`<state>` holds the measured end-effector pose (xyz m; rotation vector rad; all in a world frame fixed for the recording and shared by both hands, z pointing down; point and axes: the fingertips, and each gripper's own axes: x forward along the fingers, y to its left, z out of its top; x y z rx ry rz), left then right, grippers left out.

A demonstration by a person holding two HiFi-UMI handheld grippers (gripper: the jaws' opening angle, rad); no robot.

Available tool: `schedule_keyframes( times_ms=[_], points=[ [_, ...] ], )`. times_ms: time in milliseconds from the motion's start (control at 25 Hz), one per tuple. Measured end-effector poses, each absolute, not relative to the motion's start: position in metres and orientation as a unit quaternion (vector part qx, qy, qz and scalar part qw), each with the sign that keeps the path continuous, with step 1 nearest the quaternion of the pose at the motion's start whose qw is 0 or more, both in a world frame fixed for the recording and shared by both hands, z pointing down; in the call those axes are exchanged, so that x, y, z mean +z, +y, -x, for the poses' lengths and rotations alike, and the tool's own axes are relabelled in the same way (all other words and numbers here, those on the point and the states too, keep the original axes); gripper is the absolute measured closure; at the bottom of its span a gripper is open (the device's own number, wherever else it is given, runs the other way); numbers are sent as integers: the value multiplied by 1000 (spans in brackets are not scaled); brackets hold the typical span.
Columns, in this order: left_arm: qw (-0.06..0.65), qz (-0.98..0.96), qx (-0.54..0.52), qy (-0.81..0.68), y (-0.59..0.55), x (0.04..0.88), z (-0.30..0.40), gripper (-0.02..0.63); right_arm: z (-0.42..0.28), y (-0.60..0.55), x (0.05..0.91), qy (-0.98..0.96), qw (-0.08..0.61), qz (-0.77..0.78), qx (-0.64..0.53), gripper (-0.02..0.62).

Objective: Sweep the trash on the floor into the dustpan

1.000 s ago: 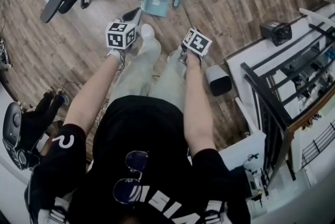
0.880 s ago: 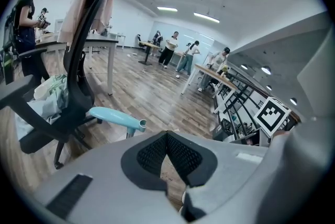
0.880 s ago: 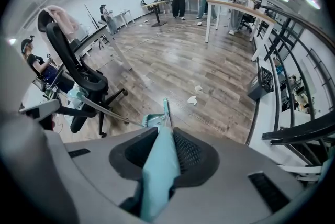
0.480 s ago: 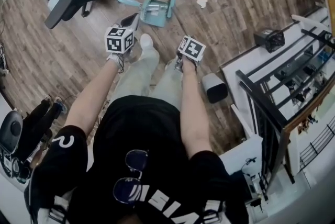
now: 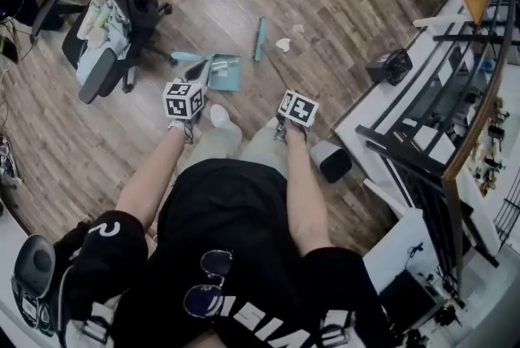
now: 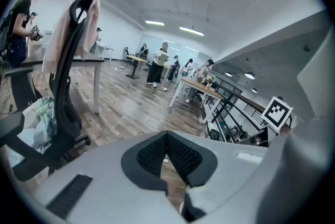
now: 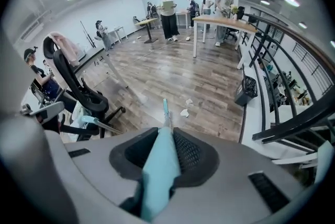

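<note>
A teal dustpan (image 5: 223,71) lies on the wood floor just ahead of my feet, its handle (image 5: 187,56) pointing left. The teal broom's head (image 5: 260,39) stands just right of and beyond it. Crumpled white paper trash (image 5: 283,44) lies beside the broom head, with a smaller scrap (image 5: 298,28) past it. My right gripper (image 5: 286,120) is shut on the broom handle (image 7: 159,165), which runs from the jaws down toward the trash (image 7: 184,112). The left gripper (image 5: 195,78) hangs above the dustpan; in its own view its pads (image 6: 180,157) meet with nothing between them.
A black office chair (image 5: 114,29) draped with cloth stands to the left of the dustpan. A grey cylinder bin (image 5: 333,161) sits by my right foot, next to a black metal rack (image 5: 431,127) and a black box (image 5: 392,66). Several people stand far across the room (image 7: 168,13).
The head view has pulled up and back, so the dustpan, broom and trash look smaller and lower in frame. Both grippers stay in front of my legs.
</note>
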<state>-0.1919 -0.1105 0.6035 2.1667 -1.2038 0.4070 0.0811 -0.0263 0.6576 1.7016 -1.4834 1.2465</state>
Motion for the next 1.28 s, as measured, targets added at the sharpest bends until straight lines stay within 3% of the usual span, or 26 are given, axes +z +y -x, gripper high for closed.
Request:
schedule_keyframes(
  times_ms=[240, 760, 1280],
  points=[
    [285, -843, 151, -430, -115, 576, 178, 609, -93, -29, 620, -560, 223, -656, 455, 512],
    [269, -871, 160, -378, -148, 558, 94, 609, -192, -53, 614, -528, 182, -697, 449, 512],
    [289, -870, 166, -363, -246, 568, -65, 609, -336, -152, 658, -531, 210, -671, 473, 512]
  ],
)
